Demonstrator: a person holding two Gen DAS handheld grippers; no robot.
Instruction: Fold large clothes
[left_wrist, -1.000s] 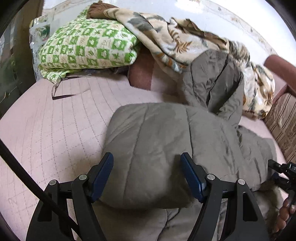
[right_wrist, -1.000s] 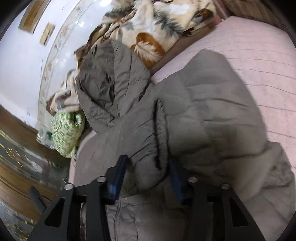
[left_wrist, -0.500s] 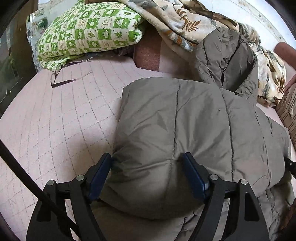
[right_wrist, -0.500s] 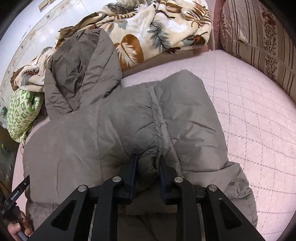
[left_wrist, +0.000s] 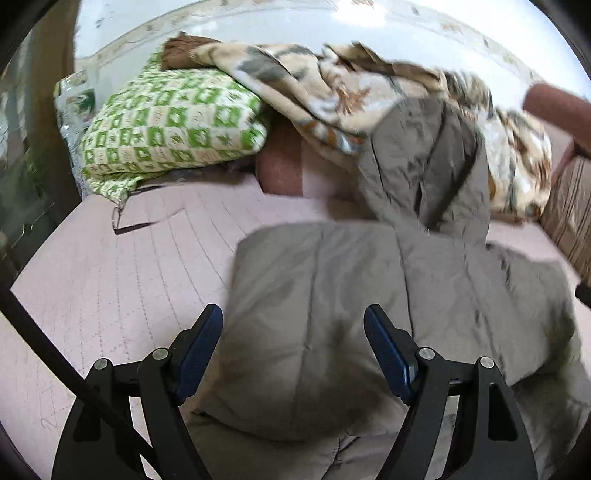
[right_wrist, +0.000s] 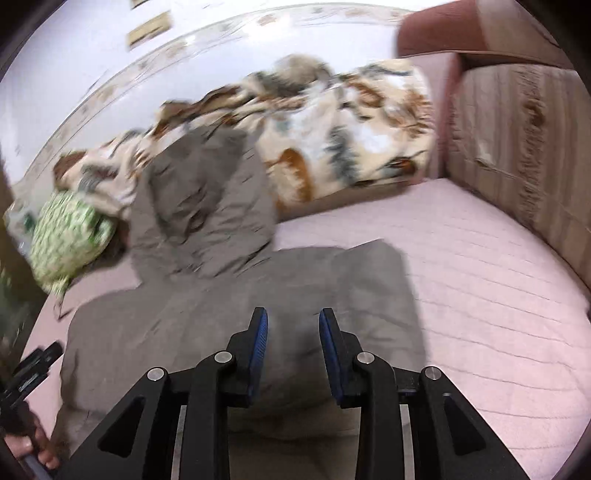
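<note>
Jacket (left_wrist: 332, 332) on pink bed (left_wrist: 110, 295), folded bulk dead ahead between wide left tongs (left_wrist: 293, 350), pads apparently clear. Long axis near to far, hood far. Right tongs (right_wrist: 293, 343) narrow, opening, empty above jacket (right_wrist: 221, 332); left nearer.

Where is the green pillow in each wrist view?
Left wrist view: the green pillow sits upper left, at the head of the bed, partly under the leaf blanket.
Right wrist view: the pillow is at the far left edge, blurred, beside the coat hood.
Shared landmark: the coat hood.
</note>
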